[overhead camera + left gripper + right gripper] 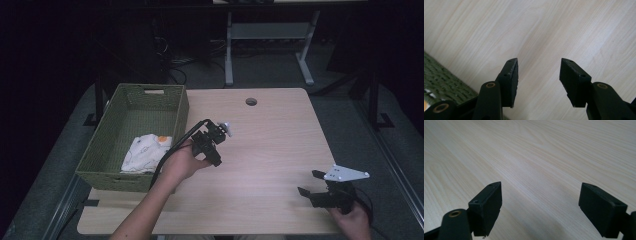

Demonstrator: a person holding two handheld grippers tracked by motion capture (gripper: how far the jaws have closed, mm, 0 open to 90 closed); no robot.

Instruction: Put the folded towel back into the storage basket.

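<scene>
High view, left gripper (212,145) beside basket (172,127)

Light wood-grain worktop (270,135): pale laminate or veneer, smooth, fine streaked grain, soft satin sheen in the gripper views. Olive-green woven rectangular basket (100,157): coarse, rough weave, matt. White printed cloth (145,152) lying in the basket: soft, crumpled fabric, matt. Left black hand-held gripper (537,72): matt black plastic look; pad faces finely textured, brass-coloured metal inserts at the pivots. Right black hand-held gripper (540,207): same matt black finish, one brass-coloured insert; its pale grey three-cornered plate (346,174) is flat, smooth, lightly reflective, material unclear.
</scene>
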